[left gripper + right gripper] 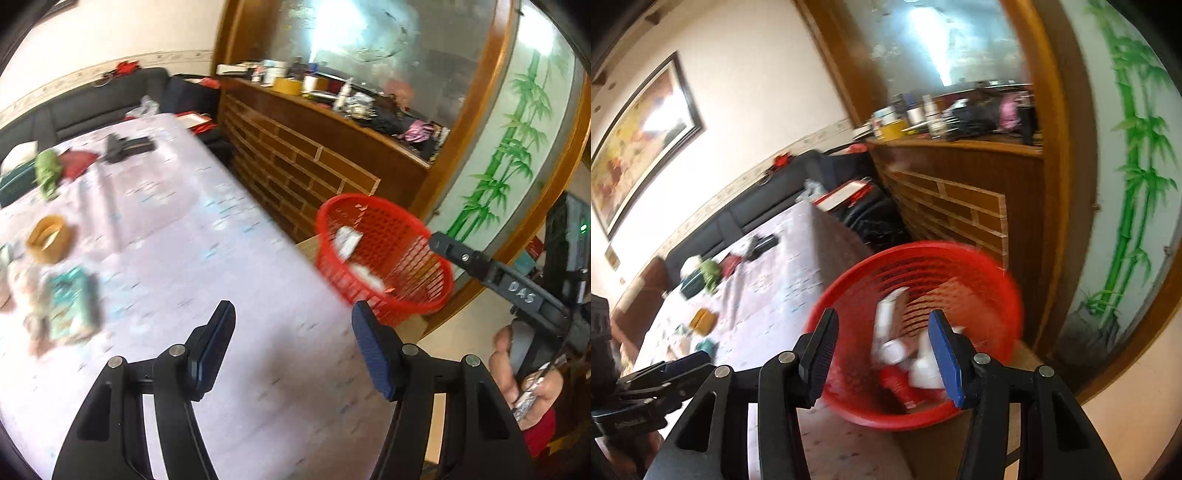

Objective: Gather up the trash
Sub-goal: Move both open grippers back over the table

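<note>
Care is called for at this step, which is judged to be a drop into the red basket (919,332): the piece should be let go only while the fingers are held over the basket's mouth, well inside its rim, so nothing falls on the floor. The right gripper (882,354) is seen with its fingers spread and nothing between them; the basket's opening lies just beyond and below the fingertips, with white and red scraps (905,354) already lying in it. The left gripper (291,332) is likewise spread and empty, held over the bare near part of the worktop (221,258), with the basket a little ahead and to its right, off the worktop's edge. Farther out on the worktop, to the left, a teal packet (72,302) and a roll of tape (48,240) are still to be gathered, well apart from either pair of fingers. Beyond them, a green crumpled thing (48,171) lies near the far end.
</note>
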Available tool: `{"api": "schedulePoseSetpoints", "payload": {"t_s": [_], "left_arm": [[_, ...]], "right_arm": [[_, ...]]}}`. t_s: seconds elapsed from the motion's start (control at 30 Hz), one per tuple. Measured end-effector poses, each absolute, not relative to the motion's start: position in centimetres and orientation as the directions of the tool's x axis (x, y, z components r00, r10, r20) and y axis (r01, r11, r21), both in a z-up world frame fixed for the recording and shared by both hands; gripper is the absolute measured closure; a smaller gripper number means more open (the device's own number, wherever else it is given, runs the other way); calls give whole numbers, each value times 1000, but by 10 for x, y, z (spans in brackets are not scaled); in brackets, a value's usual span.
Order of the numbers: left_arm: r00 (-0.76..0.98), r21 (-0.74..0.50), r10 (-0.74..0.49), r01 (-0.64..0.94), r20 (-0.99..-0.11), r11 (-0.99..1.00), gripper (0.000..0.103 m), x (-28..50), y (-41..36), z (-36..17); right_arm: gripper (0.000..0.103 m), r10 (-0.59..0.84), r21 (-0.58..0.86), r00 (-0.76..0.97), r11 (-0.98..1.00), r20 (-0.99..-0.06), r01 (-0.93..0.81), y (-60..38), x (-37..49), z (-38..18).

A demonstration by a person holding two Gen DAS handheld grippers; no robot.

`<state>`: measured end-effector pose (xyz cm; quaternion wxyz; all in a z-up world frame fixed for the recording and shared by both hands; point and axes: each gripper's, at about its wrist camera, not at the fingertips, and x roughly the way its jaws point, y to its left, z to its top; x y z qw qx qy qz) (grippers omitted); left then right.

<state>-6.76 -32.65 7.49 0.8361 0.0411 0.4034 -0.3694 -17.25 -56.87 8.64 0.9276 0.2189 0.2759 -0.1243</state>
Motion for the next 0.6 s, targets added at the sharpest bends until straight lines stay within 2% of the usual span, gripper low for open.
{"api": "schedulePoseSetpoints", "payload": {"t_s": [0.2,0.43,0.53,0.6], "left_arm": [[459,-205,-537,594,-708,778,39,-68,-264,68],[523,-207,-455,463,-721,862,39,-55,-179,58],[568,-200,-403,386,-717,901,39,-46,-141,57],[598,-186,-357,330,-718,926,39,-41,-117,57]], "right_arm": [[48,-10,298,832,931,-555,211,-501,-150,87],[48,59,203,786,976,-615,85,-419,-110,80],[48,168,261,745,965,-646,9,-395,-89,77],[45,218,283,705,959,-675,-25,-375,-69,74]]}}
